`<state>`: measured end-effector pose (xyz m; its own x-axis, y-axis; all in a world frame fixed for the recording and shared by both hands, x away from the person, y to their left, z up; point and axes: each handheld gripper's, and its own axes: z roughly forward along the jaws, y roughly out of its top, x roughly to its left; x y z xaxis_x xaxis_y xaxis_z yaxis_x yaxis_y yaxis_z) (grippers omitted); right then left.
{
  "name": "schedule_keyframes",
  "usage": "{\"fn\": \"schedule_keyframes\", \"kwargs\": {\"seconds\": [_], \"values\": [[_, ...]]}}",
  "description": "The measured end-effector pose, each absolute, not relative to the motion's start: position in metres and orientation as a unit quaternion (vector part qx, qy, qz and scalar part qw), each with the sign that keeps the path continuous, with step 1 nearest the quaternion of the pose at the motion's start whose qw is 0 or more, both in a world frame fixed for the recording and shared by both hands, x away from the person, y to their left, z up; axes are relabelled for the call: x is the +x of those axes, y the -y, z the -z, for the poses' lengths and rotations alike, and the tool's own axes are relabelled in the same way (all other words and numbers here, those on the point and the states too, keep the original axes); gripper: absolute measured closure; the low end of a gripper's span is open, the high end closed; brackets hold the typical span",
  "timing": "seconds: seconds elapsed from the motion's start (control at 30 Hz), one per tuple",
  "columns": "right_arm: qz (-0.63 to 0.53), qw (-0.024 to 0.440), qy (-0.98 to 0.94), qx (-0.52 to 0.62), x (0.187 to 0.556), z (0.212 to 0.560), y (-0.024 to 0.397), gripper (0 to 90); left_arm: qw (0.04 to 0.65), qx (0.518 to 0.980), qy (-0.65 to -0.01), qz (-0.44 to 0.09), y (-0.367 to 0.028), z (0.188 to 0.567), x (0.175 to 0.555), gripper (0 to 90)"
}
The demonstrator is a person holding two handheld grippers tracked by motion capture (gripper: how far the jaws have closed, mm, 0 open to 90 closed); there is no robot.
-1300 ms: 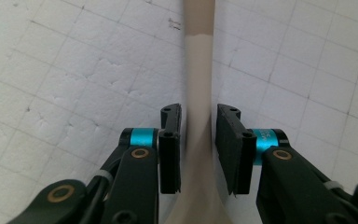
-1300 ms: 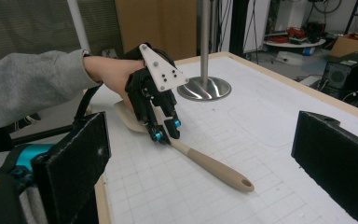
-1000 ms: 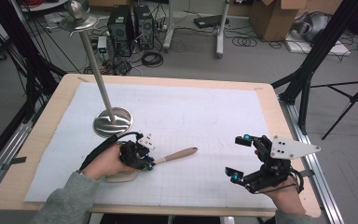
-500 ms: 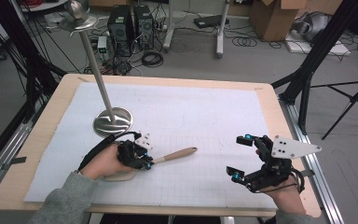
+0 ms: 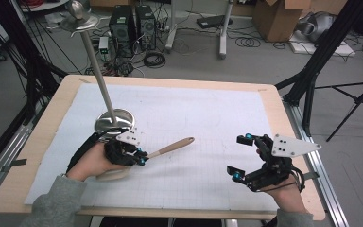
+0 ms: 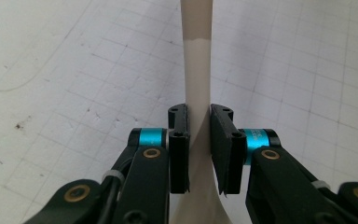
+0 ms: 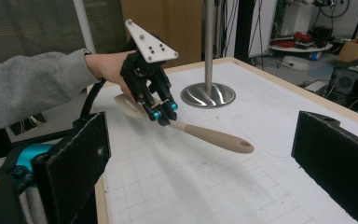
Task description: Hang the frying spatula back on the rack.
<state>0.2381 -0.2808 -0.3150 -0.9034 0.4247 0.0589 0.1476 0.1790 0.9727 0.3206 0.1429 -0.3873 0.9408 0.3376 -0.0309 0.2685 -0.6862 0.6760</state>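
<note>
now the left gripper point(image 5: 141, 157) is clamped on the neck of a beige spatula point(image 5: 172, 147), jaws nearly closed around it, blade end back under the hand and the long handle running straight ahead of the jaws, off the worktop point(image 5: 208, 118). the right gripper point(image 5: 240, 156) hangs wide open and empty, well off to the handle's far side. a steel stand point(image 5: 115, 120) sits just beyond the left gripper.

The metal stand point(image 5: 115, 120), its round base and tall leaning pole, is the one obstacle on the tabletop point(image 5: 274, 118). Right of the stand and beyond it the gridded mat point(image 5: 208, 113) lies open.
</note>
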Motion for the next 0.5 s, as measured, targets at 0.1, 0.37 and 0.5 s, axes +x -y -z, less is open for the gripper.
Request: {"fn": "schedule_keyframes", "kwargs": {"seconds": [0.1,0.37,0.5], "values": [[-0.612,0.114,-0.760,0.188,0.240,0.315,0.280,3.3,0.361,0.916,-0.165,-0.053,-0.146,0.385,0.320,77.5],[-0.615,0.110,-0.759,0.184,0.246,0.315,0.276,3.4,0.378,0.903,-0.190,-0.077,-0.174,0.376,0.318,77.5],[-0.614,0.108,-0.761,0.181,0.248,0.316,0.274,3.4,0.389,0.895,-0.200,-0.083,-0.188,0.371,0.318,77.5]]}}
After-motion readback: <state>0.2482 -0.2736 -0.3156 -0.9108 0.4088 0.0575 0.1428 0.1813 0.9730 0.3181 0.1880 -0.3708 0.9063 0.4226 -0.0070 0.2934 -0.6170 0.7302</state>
